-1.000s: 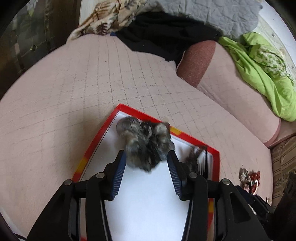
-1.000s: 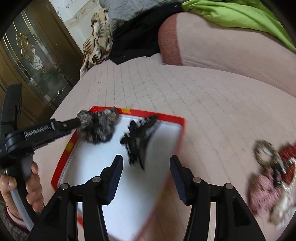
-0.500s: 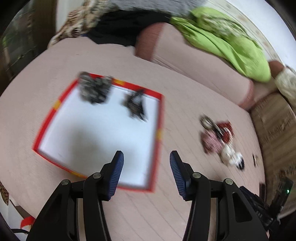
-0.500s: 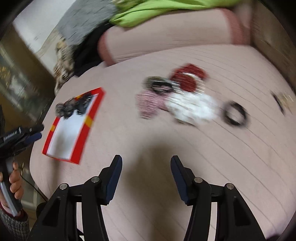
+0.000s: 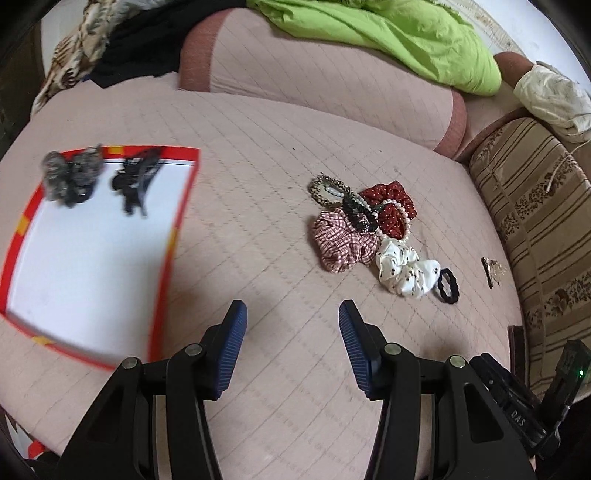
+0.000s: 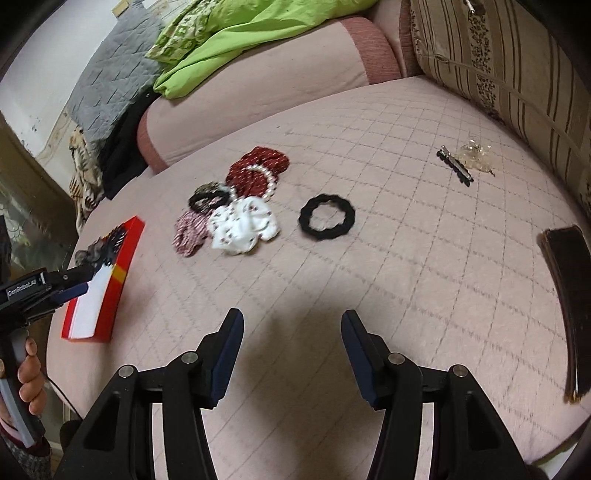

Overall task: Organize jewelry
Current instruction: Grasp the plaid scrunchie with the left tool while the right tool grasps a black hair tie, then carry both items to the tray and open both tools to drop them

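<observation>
A red-rimmed white tray (image 5: 88, 258) lies on the pink quilted bed and holds a grey scrunchie (image 5: 70, 175) and a black claw clip (image 5: 135, 179). A pile of hair pieces sits to its right: a plaid scrunchie (image 5: 341, 242), a red dotted scrunchie (image 5: 391, 210), a white scrunchie (image 5: 404, 271), a pearl band and a leopard one. A black ring scrunchie (image 6: 327, 218) lies apart. My left gripper (image 5: 291, 321) is open and empty above the bed, near the tray's right edge. My right gripper (image 6: 291, 328) is open and empty, short of the black ring.
A black hair clip with a clear piece (image 6: 465, 162) lies at the far right of the bed. A dark flat object (image 6: 570, 295) sits at the bed's right edge. Pink bolsters, a green blanket (image 5: 388, 33) and a striped cushion (image 5: 535, 206) border the bed.
My left gripper let go of the grey scrunchie in the tray, then pulled back and swung right. My right gripper swung right from the tray toward the pile and the black ring.
</observation>
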A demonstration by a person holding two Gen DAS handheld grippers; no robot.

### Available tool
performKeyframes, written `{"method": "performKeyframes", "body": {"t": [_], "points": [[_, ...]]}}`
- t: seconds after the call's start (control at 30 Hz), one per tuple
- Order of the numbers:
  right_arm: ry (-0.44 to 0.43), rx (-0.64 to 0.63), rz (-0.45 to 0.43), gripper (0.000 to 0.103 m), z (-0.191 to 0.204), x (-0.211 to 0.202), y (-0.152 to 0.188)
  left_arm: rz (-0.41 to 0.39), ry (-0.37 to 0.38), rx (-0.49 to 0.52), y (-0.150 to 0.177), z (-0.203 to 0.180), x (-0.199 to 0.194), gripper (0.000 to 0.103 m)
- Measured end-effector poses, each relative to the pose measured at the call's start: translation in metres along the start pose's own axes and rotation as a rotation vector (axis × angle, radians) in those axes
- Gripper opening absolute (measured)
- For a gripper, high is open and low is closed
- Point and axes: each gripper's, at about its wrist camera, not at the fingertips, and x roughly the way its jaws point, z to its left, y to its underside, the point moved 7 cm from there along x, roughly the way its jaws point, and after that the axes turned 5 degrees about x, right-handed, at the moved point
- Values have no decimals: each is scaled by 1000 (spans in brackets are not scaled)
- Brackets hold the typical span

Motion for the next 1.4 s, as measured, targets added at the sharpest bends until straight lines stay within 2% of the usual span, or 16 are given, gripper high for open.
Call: {"method": "performKeyframes", "body": {"t": [0.4, 0.63, 0.67, 0.73, 0.77, 0.8, 0.83, 0.87, 1.03, 1.23, 1.4], "points": [[104, -94, -43, 60, -14, 63, -52, 67, -5, -27, -37, -14, 102, 51], [134, -173, -31, 59, -6, 90, -61, 93, 17, -35, -44, -19, 132, 50], [138, -179, -31, 58, -5, 92, -62, 84, 11, -25, -45, -21, 133, 51], [152, -192, -31, 45, -5, 95, -61, 83, 8, -6, -45, -24, 134, 50], [162, -199, -35, 39, -5, 96, -61, 84, 8, 6, -45, -25, 133, 46], [173, -208, -37, 25, -5, 96, -60, 87, 15, 16, -44, -26, 132, 25], [180, -216, -34, 19, -5, 95, -60, 98, 27, 19, -44, -29, 133, 12], [175, -213, -31, 17, -5, 94, -60, 127, 50, 13, -40, -30, 133, 7], [127, -162, -35, 15, -4, 76, -56, 101, 38, 21, -32, -32, 106, 7], [70, -110, -57, 14, 5, 39, -44, 62, 89, 14, -11, -28, 48, 7], [5, -85, -65, 14, 24, 10, -35, -16, 83, 18, 1, -15, -1, 7]]}}
